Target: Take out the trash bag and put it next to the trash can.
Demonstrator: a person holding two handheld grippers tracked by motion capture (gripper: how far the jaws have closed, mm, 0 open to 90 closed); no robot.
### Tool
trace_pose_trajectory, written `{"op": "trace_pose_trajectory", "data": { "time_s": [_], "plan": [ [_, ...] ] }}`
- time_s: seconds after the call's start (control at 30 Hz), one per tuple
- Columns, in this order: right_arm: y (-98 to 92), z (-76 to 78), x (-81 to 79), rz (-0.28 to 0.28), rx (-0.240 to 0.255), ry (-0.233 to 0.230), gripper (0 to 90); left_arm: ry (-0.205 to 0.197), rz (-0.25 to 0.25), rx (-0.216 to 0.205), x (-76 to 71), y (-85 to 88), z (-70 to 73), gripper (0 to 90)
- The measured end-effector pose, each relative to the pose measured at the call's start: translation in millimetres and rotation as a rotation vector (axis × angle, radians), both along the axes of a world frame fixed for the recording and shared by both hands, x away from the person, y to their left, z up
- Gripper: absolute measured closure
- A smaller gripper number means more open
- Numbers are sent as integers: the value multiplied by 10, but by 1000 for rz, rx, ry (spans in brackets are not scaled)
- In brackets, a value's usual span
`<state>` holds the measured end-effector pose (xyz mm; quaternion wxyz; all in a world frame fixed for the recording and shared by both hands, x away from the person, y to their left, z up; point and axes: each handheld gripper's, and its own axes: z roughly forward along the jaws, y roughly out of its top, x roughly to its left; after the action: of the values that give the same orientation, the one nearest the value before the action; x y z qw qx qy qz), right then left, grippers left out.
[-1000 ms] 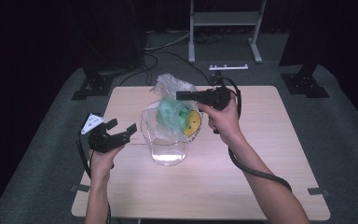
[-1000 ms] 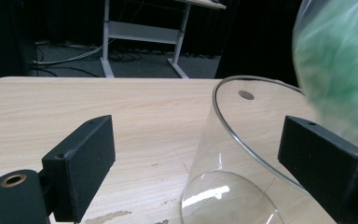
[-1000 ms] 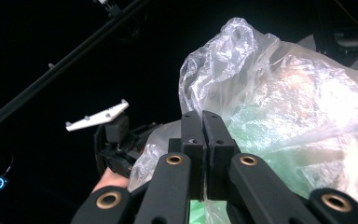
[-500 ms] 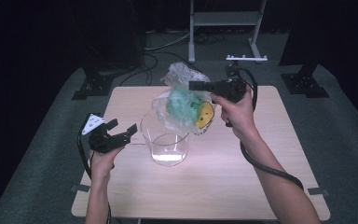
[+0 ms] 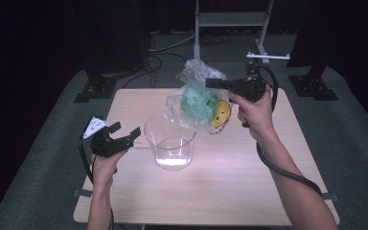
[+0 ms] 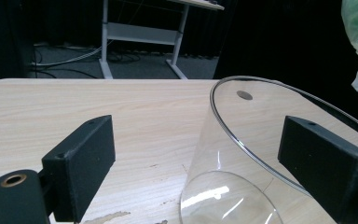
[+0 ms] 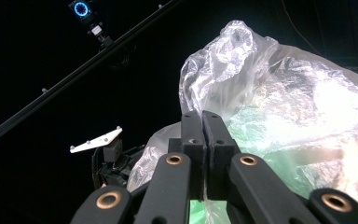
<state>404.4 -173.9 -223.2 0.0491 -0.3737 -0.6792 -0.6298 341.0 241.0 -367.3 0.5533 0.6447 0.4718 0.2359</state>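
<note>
Left gripper [image 5: 124,137] sits just left of the clear plastic cup [image 5: 170,141], jaws spread wide with nothing between the pads. In the left gripper view the cup's wall [image 6: 261,154] lies partly in the gap, not touched by either pad. Looks like it's staged to steady the cup.

The cup stands upright near the middle of the tabletop [image 5: 230,191], mouth up, empty as far as I can tell.

Up and right of the cup, in the air: a clear plastic bag [image 5: 199,103] with green stuffing and a yellow smiley-face piece at its lower right. The bag's bottom overlaps the cup's far rim in the high view; can't tell if it touches or just hangs above.

Right gripper [image 5: 211,83] is above and right of the cup, jaws clamped tight on the bag's crumpled top; the right gripper view shows the pads pressed together on the film [image 7: 205,135].

Step, my read: the bag is being carried clear of the cup. Next move calls for keeping the pinch tight, since thin film slips, and for the left jaws to close on the cup if it needs holding.

Hard to tell: what the green filling is, and the rest of the yellow piece. The bag's lower half is cut off in the right gripper view.
</note>
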Motion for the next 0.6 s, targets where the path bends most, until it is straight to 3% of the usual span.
{"op": "trace_pose_trajectory", "data": {
  "time_s": [0.6],
  "plan": [
    [-389,-22,-15,-75,1,3,891,4,-8,9,6,-51,1,98]
  ]
}}
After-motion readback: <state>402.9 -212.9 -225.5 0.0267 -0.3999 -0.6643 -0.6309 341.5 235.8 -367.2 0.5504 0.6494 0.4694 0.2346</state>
